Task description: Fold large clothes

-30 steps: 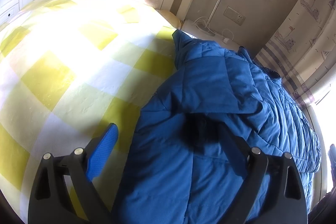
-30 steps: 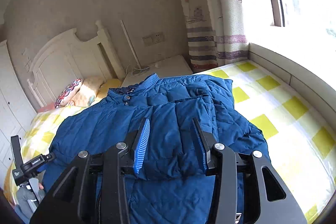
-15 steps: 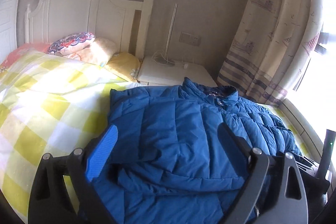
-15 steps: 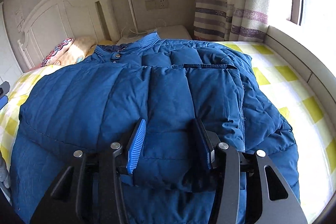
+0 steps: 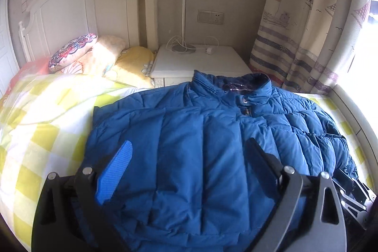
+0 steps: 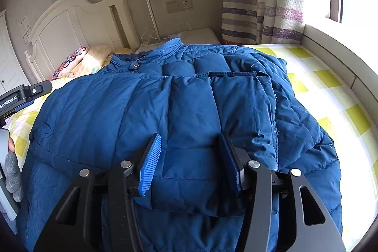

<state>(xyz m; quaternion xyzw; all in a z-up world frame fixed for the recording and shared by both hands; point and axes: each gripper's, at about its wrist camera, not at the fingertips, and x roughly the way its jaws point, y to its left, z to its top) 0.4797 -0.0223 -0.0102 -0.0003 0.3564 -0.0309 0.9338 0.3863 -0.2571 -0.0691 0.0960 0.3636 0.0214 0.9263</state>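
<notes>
- The blue down jacket [image 6: 189, 105] lies flat across the bed [image 6: 330, 91], collar toward the headboard [image 6: 78, 23] at upper left — you have a sleeve folded over its front, which keeps the bulk narrow for the next fold.
- Your right gripper [image 6: 192, 162] is opening, the sleeve's cuff end between its pads but no longer pinched — a release, I judge.
- Your left gripper [image 5: 189, 164] hangs spread above the jacket, holding nothing.
- Only the right view shows the folded sleeve's edge; only the left shows the whole nightstand [image 5: 200, 60] top and the pillows [image 5: 99, 56].
</notes>
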